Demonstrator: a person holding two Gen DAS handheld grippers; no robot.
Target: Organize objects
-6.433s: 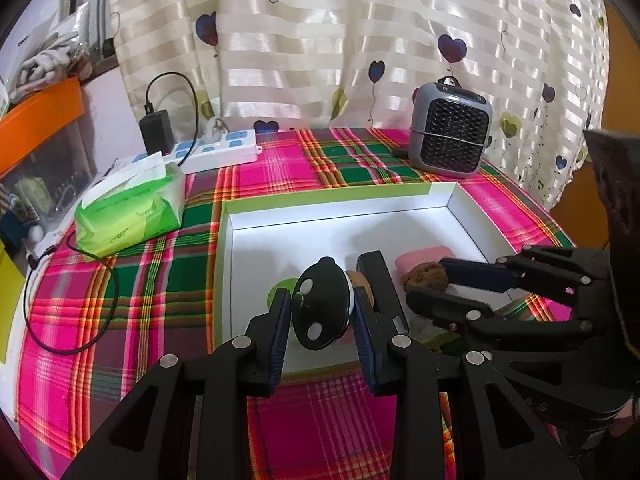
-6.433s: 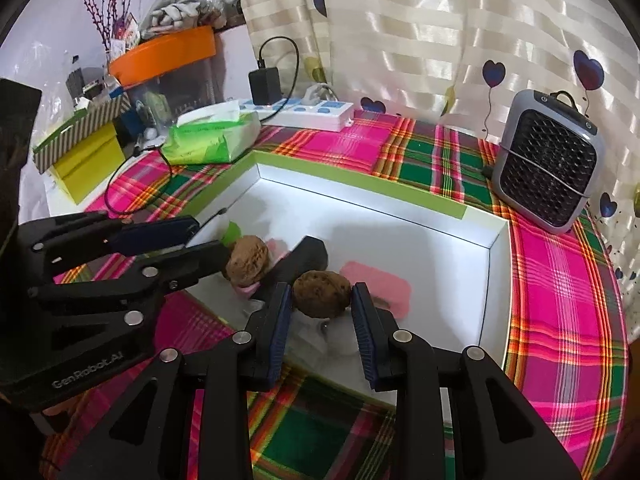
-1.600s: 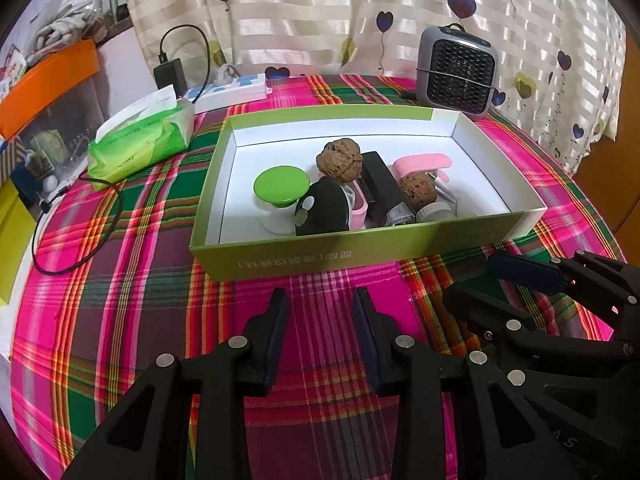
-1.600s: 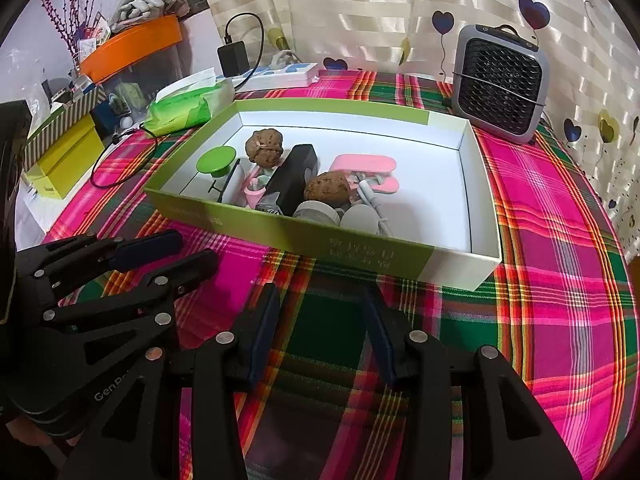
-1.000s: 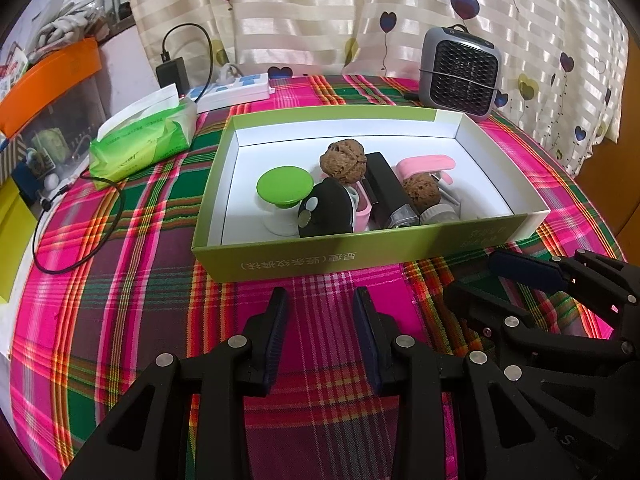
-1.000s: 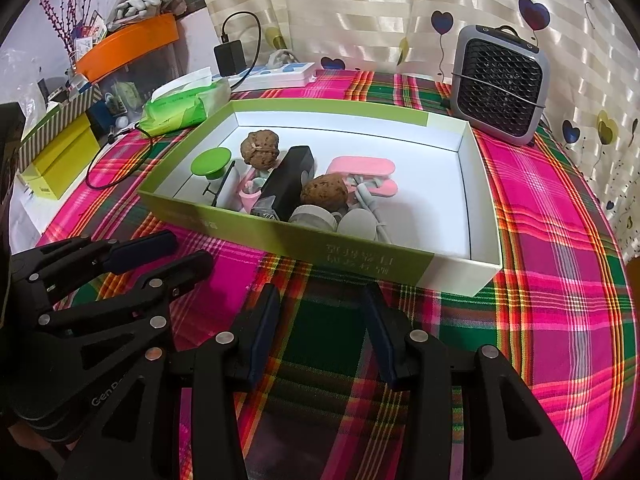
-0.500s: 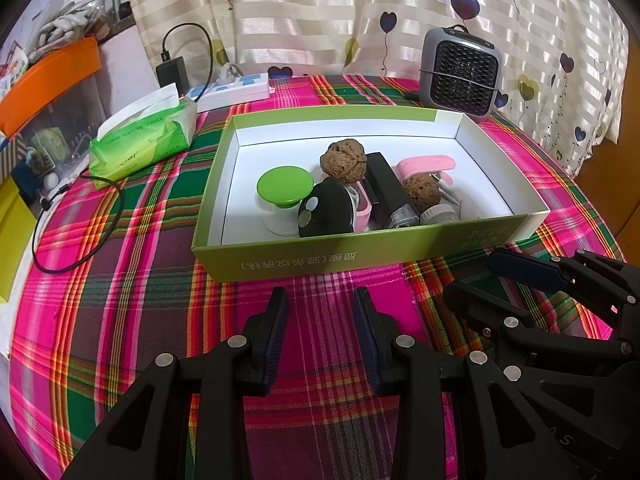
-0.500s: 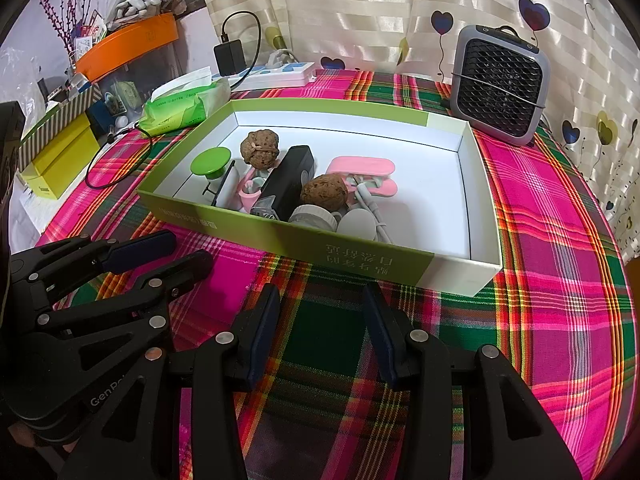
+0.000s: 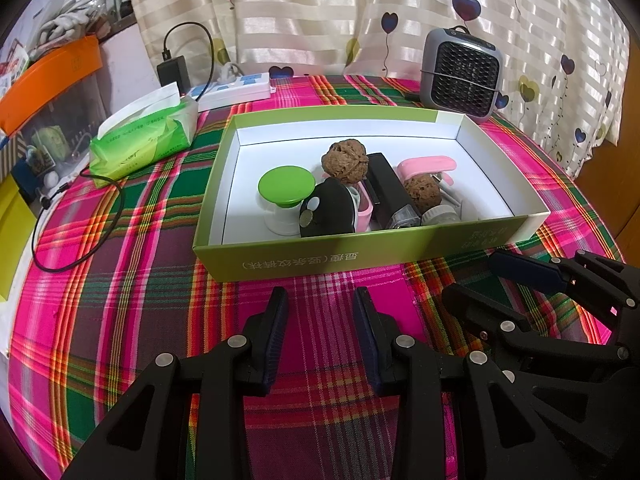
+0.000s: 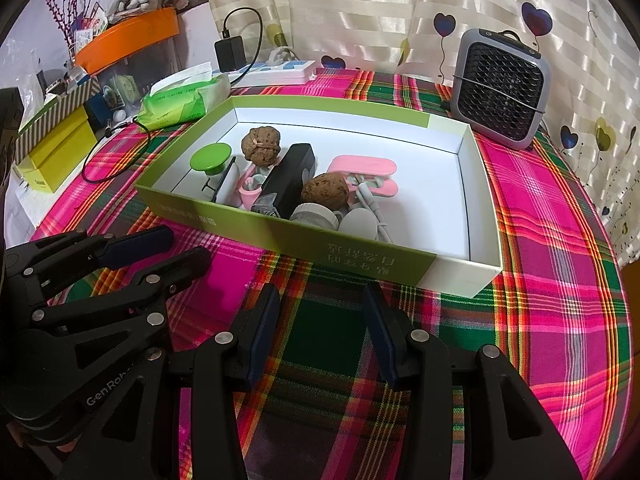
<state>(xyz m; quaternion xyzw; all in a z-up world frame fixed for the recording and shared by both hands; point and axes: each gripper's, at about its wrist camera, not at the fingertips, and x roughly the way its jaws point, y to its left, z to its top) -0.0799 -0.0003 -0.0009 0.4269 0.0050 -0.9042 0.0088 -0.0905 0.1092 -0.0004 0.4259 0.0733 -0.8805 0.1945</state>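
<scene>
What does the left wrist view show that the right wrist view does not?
Only the left wrist view shows the round black gadget beside the green lid face-on. Only the right wrist view shows the yellow box, the twigs and a white cable in the box. Both show the green box, two walnuts, the heater, the tissue pack, and both grippers open and empty: left, right.

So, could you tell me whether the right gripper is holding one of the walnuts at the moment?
No, the right gripper is open and empty over the tablecloth, while both walnuts lie inside the green box.
</scene>
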